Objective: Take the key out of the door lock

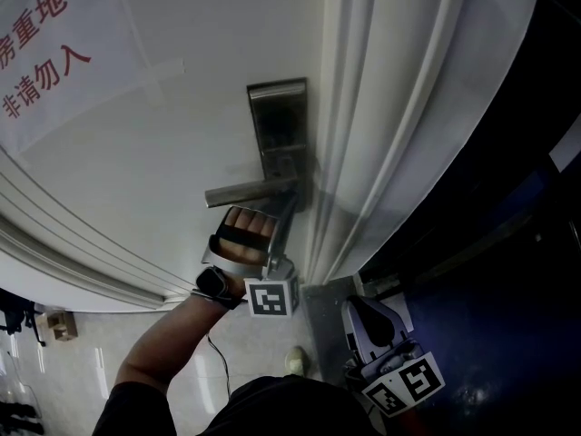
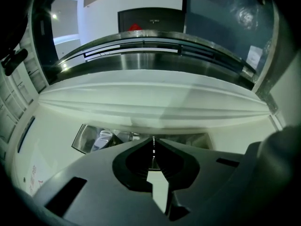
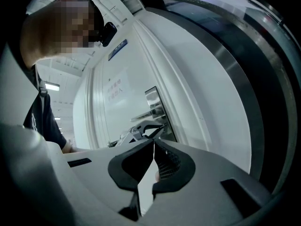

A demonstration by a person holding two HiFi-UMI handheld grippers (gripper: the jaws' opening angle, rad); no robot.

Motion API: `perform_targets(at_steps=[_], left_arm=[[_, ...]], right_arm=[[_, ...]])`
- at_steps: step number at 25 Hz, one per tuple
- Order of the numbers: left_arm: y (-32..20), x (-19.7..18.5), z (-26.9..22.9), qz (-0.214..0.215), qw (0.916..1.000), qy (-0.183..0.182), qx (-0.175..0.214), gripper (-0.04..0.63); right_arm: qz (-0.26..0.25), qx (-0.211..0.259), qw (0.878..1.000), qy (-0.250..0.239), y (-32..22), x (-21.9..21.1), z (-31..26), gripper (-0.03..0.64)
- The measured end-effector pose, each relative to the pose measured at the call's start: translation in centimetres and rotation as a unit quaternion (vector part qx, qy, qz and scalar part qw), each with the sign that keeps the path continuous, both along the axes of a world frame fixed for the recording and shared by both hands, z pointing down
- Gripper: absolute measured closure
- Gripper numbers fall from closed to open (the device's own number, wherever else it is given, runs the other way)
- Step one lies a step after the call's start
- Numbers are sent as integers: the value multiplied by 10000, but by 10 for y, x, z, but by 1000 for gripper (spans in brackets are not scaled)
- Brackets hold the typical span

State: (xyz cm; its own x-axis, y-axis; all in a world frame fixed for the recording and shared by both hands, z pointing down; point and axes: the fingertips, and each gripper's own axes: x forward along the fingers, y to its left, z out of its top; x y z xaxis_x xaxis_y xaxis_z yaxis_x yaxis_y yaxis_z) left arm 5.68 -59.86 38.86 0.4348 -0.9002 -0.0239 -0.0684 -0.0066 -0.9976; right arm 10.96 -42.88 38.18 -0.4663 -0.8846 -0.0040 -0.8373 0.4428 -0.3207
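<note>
A steel lock plate [image 1: 277, 121] with a lever handle [image 1: 250, 192] sits on the white door [image 1: 163, 162]. My left gripper [image 1: 289, 209] reaches up under the handle, its tips against the plate. In the left gripper view its jaws are shut [image 2: 153, 142] on a thin metal edge, the key [image 2: 153, 148]; the plate [image 2: 94, 138] lies just behind. The right gripper view shows the left gripper [image 3: 148, 127] at the plate [image 3: 153, 100] below the handle [image 3: 146, 116]. My right gripper [image 1: 356, 309] hangs low at the right, shut [image 3: 154, 145] and empty.
A paper notice with red characters [image 1: 41, 48] is taped to the door at upper left. The white door frame [image 1: 381, 134] runs right of the lock, with a dark blue wall [image 1: 508, 271] beyond. A person's forearm [image 1: 172, 343] holds the left gripper above a tiled floor [image 1: 73, 361].
</note>
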Motion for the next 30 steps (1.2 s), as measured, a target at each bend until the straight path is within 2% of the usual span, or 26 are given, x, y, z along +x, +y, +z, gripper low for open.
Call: perform_targets(at_steps=[3,17,30], left_arm=[[0,0,2,79,9999,-122,-13,584],[0,1,-4,97,9999,25,-72,584],[28,3,-3,235,9994,135,-192,586]], right_arm=[[-10,0,10000,-10,0,1,1,600],[-37,21,10000,-57,0,3,0,600],[-95,71,9999,-89,5,3,-3,600]])
